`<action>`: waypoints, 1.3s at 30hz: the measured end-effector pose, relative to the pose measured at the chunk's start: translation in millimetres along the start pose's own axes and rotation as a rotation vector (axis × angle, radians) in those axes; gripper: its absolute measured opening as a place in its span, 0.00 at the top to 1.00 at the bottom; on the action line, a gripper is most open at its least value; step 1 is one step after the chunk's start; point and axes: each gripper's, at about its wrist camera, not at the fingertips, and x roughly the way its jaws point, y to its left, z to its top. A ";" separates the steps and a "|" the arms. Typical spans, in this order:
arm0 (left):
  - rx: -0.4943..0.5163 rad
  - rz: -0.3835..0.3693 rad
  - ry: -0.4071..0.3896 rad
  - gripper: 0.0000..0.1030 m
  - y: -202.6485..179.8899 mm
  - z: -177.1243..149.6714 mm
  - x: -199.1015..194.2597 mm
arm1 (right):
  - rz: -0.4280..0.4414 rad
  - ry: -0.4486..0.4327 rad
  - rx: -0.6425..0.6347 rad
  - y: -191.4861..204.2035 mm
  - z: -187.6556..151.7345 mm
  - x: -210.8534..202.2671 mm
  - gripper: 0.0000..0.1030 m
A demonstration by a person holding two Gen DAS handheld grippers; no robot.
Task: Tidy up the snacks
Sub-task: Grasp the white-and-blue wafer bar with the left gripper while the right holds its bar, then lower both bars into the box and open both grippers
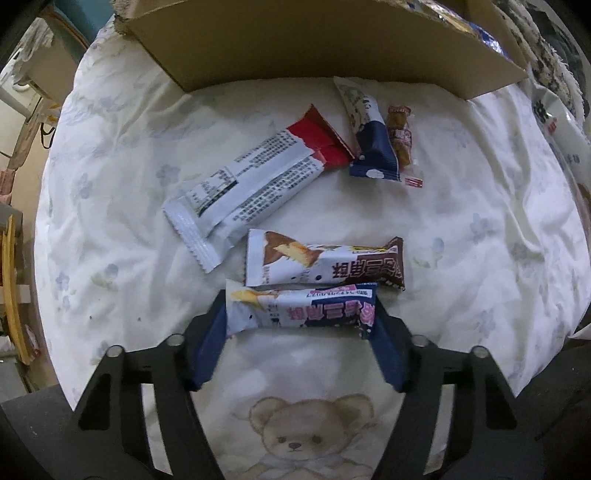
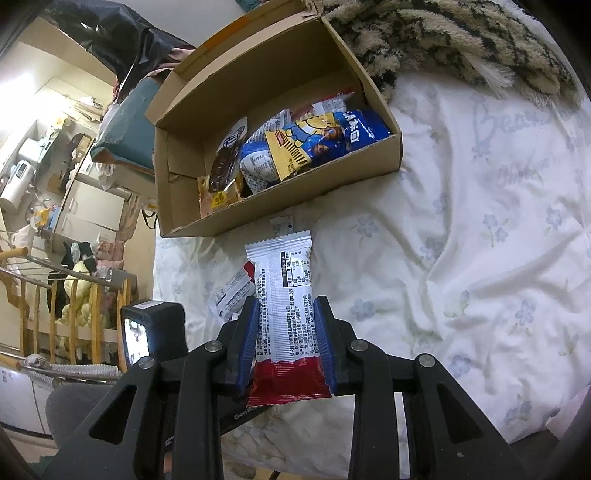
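Note:
In the left wrist view my left gripper [image 1: 301,314] is shut on a white and navy snack bar [image 1: 301,308], held across its fingers just above the bed sheet. A brown and white bar [image 1: 325,262] lies just beyond it, then a long white and red pack [image 1: 255,184], a navy pouch [image 1: 373,144] and a small brown snack [image 1: 400,138]. The cardboard box [image 1: 295,40] stands behind. In the right wrist view my right gripper [image 2: 286,332] is shut on a long white and red snack pack [image 2: 286,306], held above the bed in front of the box [image 2: 280,199], which holds several snack bags [image 2: 295,144].
A white flowered sheet [image 2: 461,221] with a bear print [image 1: 295,439] covers the bed. A furry patterned blanket [image 2: 443,33] lies behind the box. Another white and red pack [image 2: 229,291] lies under the right gripper. The bed's edge drops at the left to a cluttered room.

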 end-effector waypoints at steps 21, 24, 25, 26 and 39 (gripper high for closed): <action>-0.030 0.077 -0.258 0.43 50.7 -22.4 -120.0 | 0.000 -0.031 -0.030 5.2 -3.4 -11.3 0.69; -0.033 0.088 -0.315 0.43 50.7 -15.1 -137.8 | 0.007 -0.044 -0.037 7.1 -3.1 -14.9 0.69; -0.034 0.092 -0.334 0.43 52.0 -13.9 -144.4 | 0.011 -0.049 -0.041 8.3 -2.4 -16.1 0.69; -0.035 0.094 -0.346 0.43 50.1 -9.4 -144.9 | 0.016 -0.056 -0.043 9.2 -1.7 -17.8 0.69; 0.040 0.116 -0.470 0.43 28.6 41.7 -165.1 | 0.048 -0.187 -0.105 20.7 26.6 -48.2 0.69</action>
